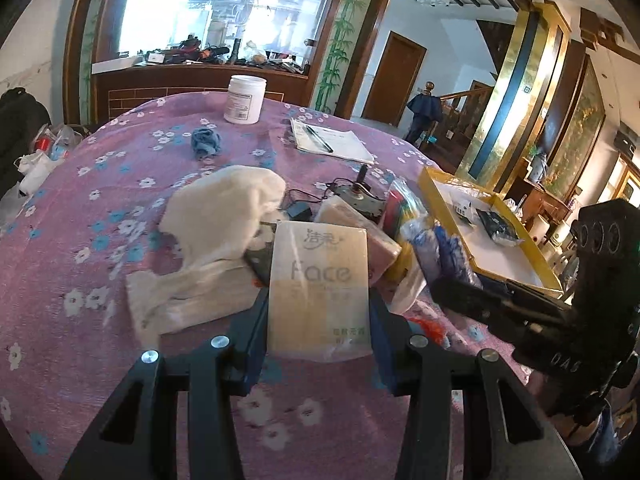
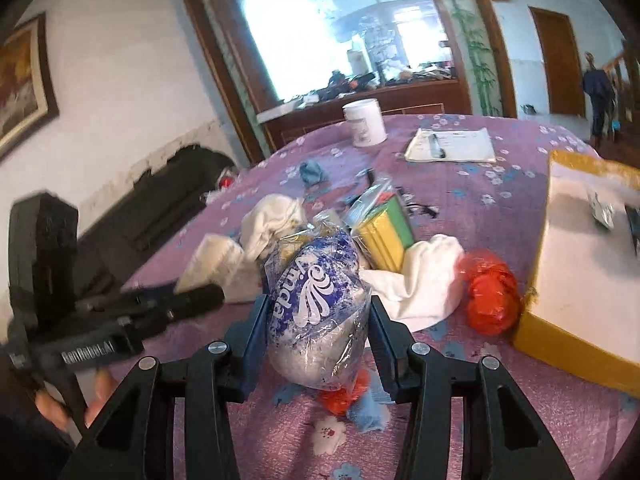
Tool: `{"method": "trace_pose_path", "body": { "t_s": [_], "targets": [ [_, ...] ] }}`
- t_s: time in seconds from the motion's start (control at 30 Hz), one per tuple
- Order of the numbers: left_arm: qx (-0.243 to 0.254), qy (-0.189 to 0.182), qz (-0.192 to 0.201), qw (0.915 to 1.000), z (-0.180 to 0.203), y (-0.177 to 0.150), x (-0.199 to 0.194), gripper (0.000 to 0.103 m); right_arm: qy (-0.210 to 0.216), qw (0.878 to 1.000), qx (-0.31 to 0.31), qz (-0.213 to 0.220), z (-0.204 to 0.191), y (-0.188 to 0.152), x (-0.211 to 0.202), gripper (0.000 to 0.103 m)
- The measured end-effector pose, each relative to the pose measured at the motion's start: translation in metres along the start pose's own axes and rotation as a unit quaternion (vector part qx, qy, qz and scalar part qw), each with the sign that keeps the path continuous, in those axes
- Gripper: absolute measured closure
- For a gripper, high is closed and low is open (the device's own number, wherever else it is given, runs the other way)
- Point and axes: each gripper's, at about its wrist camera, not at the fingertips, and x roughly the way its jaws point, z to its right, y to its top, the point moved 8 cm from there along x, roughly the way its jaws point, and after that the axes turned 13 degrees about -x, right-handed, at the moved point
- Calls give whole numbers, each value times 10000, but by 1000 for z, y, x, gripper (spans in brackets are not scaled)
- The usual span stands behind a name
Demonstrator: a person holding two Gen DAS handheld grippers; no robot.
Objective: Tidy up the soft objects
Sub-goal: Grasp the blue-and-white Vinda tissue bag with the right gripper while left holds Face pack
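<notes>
Plastic-wrapped pale tissue pack (image 1: 318, 292): lying lengthwise, left hand-held gripper (image 1: 318, 320) clamping it.
Blue-and-white crinkly tissue bag (image 2: 318, 300): right hand-held gripper (image 2: 318, 320) squeezing it above purple floral desk (image 2: 500, 192).
Yellow-rimmed cardboard box (image 2: 536, 264): sitting rightward, nearer the right hand.

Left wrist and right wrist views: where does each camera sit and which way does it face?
Left wrist: sits on the left hand-held gripper, facing down across the purple floral table; jaws clamp a Face tissue pack; the right hand-held gripper shows.
Right wrist: sits on the right hand-held gripper, clamping a Vinda bag; the left hand-held gripper and fingers show.
Shared: white jar, yellow box.
</notes>
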Motion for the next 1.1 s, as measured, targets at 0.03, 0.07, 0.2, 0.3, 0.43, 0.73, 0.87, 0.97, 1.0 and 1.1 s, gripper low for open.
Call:
{"method": "trace_pose_path", "body": {
  "t_s": [0.03, 0.07, 0.2, 0.3, 0.43, 0.73, 0.87, 0.97, 1.0, 1.1],
  "targets": [
    [-5, 19, -15, 10000, 0, -1, 3, 59, -6, 10000, 58, 27, 2, 0, -2, 52],
    [-23, 44, -27, 10000, -1, -2, 5, 59, -29, 10000, 68, 56, 4, 0, -3, 52],
    [-176, 49, -82, 9998, -8, 0, 11, 59, -33, 9999, -122, 101, -4, 2, -5, 52],
    [-179, 8, -120, 9998, -8, -2, 12, 59, -23, 9998, -176, 114, -6, 2, -5, 52],
    [-19, 21, -129, 9999, -3, -4, 13, 59, 12, 9999, -114, 88, -3, 1, -4, 52],
    [-77, -48, -86, 9999, -3, -4, 9, 59, -24, 9999, -55, 93, 1, 1, -4, 52],
    [-69, -51, -82, 9999, -3, -3, 9, 59, -31, 9999, -48, 91, 2, 0, -5, 52],
    [-81, -49, -77, 9999, -4, -3, 9, 59, -29, 9999, -39, 89, 2, 0, -5, 52],
    [-86, -54, -80, 9999, -4, -3, 9, 59, -31, 9999, -32, 92, 2, 0, -5, 52],
    [-78, -44, -72, 9999, -4, -3, 8, 59, -33, 9999, -27, 94, 2, 0, -6, 52]
  ]
}}
